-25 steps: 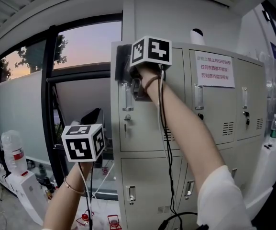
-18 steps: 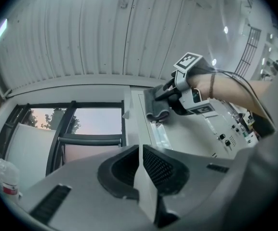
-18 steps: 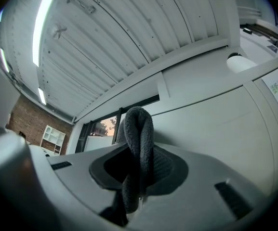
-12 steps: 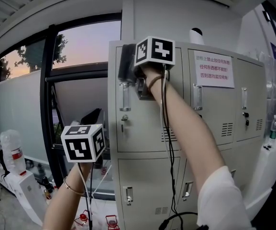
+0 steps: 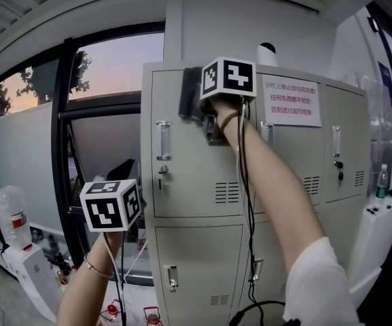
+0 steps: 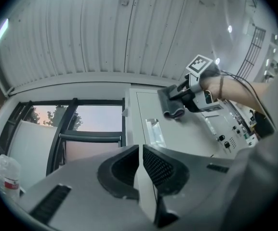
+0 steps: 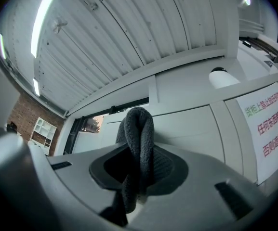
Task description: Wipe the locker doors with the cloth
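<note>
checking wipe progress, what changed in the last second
The right tongs, shut on the cloth, slid it rightward along the top of the upper left locker door, away from its left edge. Nothing was taken or let go. The left tongs stayed low, shut and empty.

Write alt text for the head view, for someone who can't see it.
The right gripper holds a dark grey cloth against the top left door of a bank of grey lockers. The left gripper is low at the left, before a window with a dusk sky. A notice in red print hangs on a neighbouring door.
</note>
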`<state>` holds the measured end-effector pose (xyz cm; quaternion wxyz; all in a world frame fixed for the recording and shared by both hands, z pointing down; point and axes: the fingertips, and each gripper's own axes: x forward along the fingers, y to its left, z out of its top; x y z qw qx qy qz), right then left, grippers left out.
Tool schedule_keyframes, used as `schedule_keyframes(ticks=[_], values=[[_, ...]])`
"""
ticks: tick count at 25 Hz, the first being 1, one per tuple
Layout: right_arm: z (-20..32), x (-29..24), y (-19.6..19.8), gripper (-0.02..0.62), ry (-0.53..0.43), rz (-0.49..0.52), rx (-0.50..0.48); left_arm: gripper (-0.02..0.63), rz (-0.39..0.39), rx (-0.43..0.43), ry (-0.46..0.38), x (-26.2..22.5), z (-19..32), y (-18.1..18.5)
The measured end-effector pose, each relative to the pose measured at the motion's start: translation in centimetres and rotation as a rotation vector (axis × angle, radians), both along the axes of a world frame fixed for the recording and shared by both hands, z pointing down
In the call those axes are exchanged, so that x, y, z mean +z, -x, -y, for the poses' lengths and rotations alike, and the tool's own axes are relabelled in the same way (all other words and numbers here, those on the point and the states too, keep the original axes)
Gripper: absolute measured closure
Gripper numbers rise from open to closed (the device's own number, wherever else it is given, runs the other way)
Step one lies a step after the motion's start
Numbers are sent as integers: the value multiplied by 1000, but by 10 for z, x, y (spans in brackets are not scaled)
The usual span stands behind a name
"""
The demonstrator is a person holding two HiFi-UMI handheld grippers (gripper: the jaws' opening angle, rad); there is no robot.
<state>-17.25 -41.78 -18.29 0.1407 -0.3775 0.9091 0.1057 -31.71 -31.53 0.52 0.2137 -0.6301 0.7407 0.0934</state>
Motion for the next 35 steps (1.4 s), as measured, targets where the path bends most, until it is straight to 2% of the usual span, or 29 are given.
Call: schedule_keyframes(ticks=[22,35], values=[[47,5,-143,526,8,13,186,580,-13,39,11,-2,15,-77],[72,2,-225,526,-20,-10,301,580,-12,71,14,3,34,-123]])
